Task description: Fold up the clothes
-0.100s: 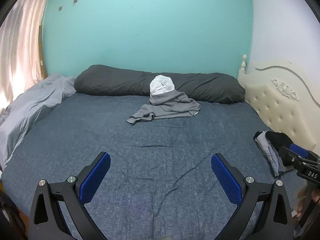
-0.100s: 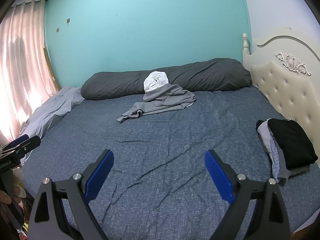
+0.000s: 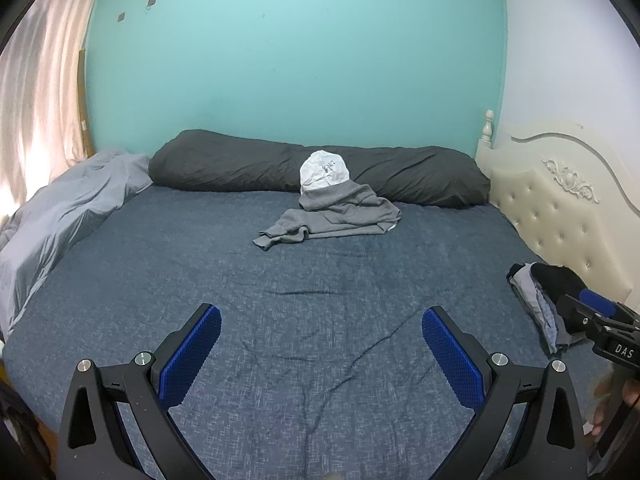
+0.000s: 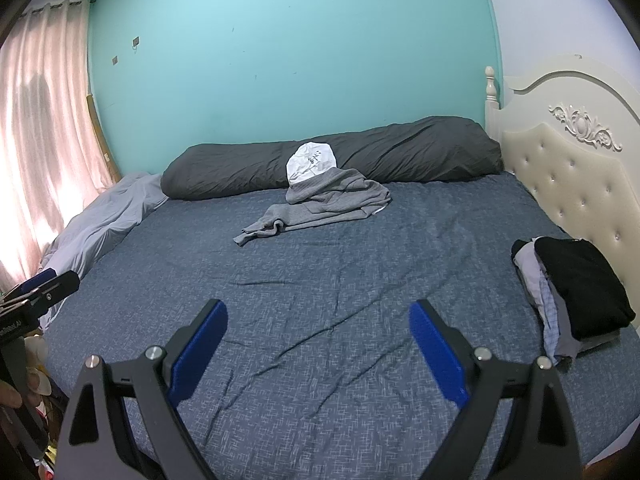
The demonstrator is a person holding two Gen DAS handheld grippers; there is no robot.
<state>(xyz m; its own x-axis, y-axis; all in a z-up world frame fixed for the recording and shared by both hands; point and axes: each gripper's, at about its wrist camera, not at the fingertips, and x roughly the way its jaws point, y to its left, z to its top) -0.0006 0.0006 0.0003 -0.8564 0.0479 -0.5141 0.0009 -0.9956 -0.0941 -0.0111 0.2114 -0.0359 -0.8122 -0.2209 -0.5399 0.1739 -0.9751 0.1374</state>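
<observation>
Between the pictures a moment ago and these, nothing on the bed has shifted; both views match, so the work sits at a pause between garments rather than in mid-fold. The left tool (image 3: 321,334) hangs over the near part of the bed (image 3: 320,280), its blue pads spread wide with only wrinkled navy sheet between them, and the right tool (image 4: 318,328) hangs likewise, jaws wide and holding nothing. The task's next thing appears to be the grey hoodie (image 3: 340,216), lying crumpled at the far middle of the bed with one sleeve trailing to the left and near side; its far edge rests against a white garment (image 3: 324,170) propped on the long dark grey bolster (image 3: 240,164) along the far wall. At the right edge, just beside the cream tufted headboard (image 4: 572,184), a stack of folded clothes (image 4: 576,292) topped by a black piece suggests that part of the job is already done. A pale grey blanket (image 3: 64,216) is bunched at the left side. Since neither tool is near the hoodie, the likely next call is a reach far across the sheet to draw it into the open near area.
</observation>
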